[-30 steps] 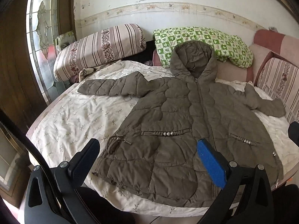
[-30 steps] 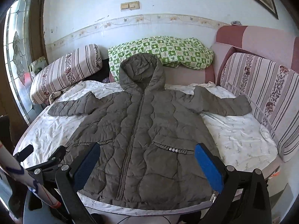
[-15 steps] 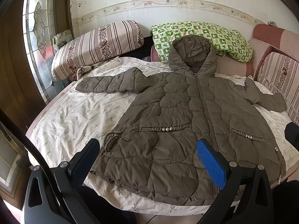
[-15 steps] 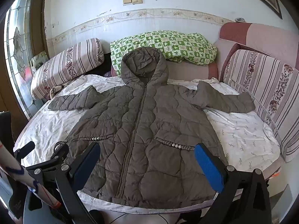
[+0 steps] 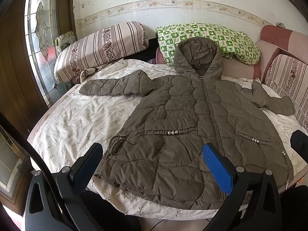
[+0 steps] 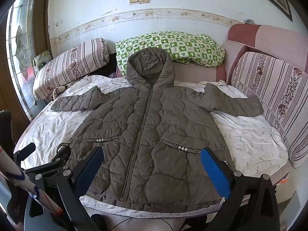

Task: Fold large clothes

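Note:
An olive-brown hooded quilted jacket [image 5: 184,119] lies flat and face up on the bed, zipped, sleeves spread left and right, hood toward the wall. It also shows in the right wrist view [image 6: 150,130]. My left gripper [image 5: 152,165] is open and empty, above the jacket's lower left hem. My right gripper [image 6: 152,167] is open and empty, above the lower hem near the zip. The left gripper's body [image 6: 52,165] shows at the lower left of the right wrist view.
The bed has a white floral sheet [image 5: 80,119]. A striped bolster [image 5: 100,46] and a green checked pillow [image 5: 207,38] lie at the head. Striped cushions [image 6: 273,88] line the right side. A stained-glass panel [image 5: 40,44] stands at left.
Both grippers have moved a little forward and down toward the jacket's hem. The jacket has not moved.

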The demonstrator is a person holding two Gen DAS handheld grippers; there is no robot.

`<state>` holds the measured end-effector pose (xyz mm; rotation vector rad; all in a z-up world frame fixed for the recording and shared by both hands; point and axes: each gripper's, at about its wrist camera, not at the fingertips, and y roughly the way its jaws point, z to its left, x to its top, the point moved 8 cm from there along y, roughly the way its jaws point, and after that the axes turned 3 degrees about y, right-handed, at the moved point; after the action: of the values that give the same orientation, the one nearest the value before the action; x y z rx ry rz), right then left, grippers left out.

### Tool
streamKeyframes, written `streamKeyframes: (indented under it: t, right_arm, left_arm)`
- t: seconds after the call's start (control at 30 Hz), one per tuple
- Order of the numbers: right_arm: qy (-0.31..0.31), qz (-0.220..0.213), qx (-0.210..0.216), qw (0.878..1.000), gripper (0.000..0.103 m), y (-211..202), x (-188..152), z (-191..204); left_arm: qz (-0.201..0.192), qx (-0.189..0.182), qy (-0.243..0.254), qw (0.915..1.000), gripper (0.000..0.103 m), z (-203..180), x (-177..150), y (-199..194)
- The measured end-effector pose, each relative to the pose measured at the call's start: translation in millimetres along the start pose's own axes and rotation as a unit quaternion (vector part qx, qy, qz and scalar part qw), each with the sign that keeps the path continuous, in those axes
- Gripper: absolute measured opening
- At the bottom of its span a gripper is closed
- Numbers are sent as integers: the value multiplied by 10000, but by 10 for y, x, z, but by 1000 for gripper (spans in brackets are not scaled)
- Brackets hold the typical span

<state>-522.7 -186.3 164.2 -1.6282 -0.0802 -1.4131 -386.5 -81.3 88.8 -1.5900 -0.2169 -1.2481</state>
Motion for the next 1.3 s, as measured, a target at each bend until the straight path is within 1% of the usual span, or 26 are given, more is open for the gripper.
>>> streamKeyframes:
  t: [0.27,0.57,0.7,0.77,0.8,0.87,0.93,1.0,1.07,1.13,1.17,1.23,1.3]
  right_arm:
    - [17,-46,88,9999,102,-77,-11,-6]
    - [119,-195,201,9995,102,-247,17,-55]
    - [157,-242,244,9993,103,-310,30,-95]
    - [264,-210,351,9988,103,-313,54,-150]
    - [364,-202,355,9985,103,-305,73,-206]
    - [529,-211,212,9982,103,-273,108,-333]
    - [540,-223,-29,9983,103,-219,142,-447]
    - [583,-190,-178,9980,103,-151,178,-562]
    - [754,-104,-249,9968,103,-45,217,-731]
    - [882,-36,-495,9949,103,78,243,-943]
    - [877,32,-702,9937,103,166,259,-1058]
    - [803,141,-1096,9906,103,320,308,-1219]
    - [772,162,-1306,9883,103,419,343,-1341]
  left_arm:
    - [-101,80,19,9999,103,31,9,-137]
    - [-244,150,77,9996,103,18,63,-358]
    - [-249,96,103,9996,103,-9,102,-417]
    - [-193,-12,109,9998,103,-14,148,-383]
    - [-173,2,74,9998,103,15,182,-350]
    - [-198,25,-110,9997,103,108,252,-291]
    - [-232,-36,-323,9992,103,201,322,-194]
    - [-201,-35,-359,9991,103,244,410,-52]
    - [-227,55,-322,9992,103,265,522,104]
    - [-311,130,-291,9990,103,255,669,270]
    - [-344,138,-296,9989,103,241,732,344]
    - [-448,70,-322,9985,103,170,869,510]
    - [-471,-14,-264,9985,103,49,960,694]
